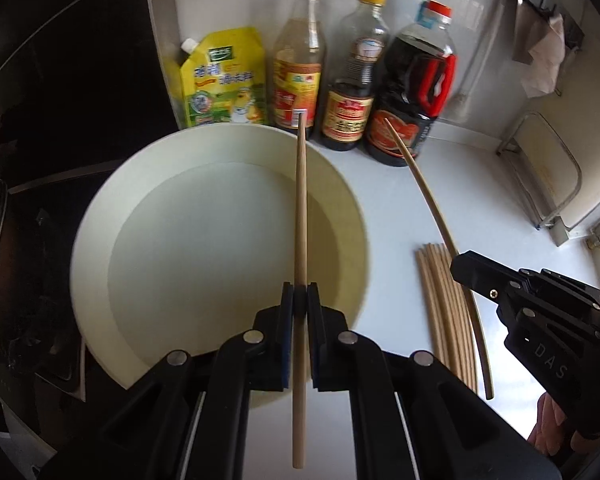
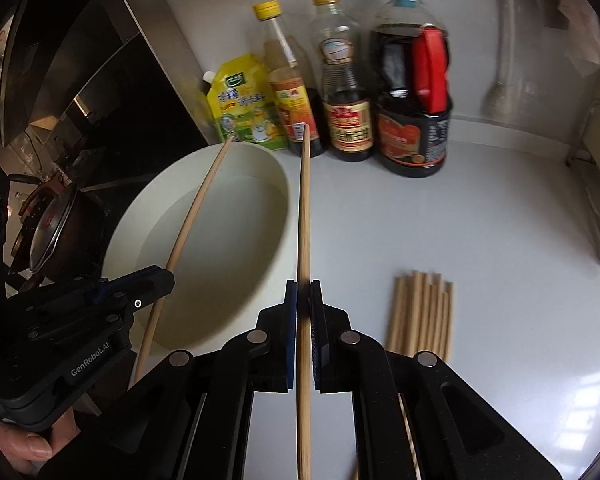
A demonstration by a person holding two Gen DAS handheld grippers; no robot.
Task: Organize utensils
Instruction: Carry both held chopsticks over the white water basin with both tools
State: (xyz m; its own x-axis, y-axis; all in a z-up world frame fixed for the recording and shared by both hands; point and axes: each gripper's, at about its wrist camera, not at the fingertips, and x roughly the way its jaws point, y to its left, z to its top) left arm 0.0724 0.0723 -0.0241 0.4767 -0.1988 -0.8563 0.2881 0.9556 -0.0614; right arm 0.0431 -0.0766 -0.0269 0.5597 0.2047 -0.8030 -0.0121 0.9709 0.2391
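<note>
Both grippers are pinching one thin wooden chopstick each: left gripper (image 1: 300,300) clamping its chopstick (image 1: 301,208), right gripper (image 2: 303,300) clamping its own chopstick (image 2: 305,216). They're looking light, stiff and a bit slick, so gripping near mid-length is probably keeping them from pivoting.

Basin (image 1: 100,216) left — chopstick bundle (image 1: 444,304) right

White countertop (image 2: 480,220) is occupied by a basin (image 1: 100,216), bundled chopsticks (image 2: 422,312), three bottles and a yellow pouch (image 1: 220,80).
</note>
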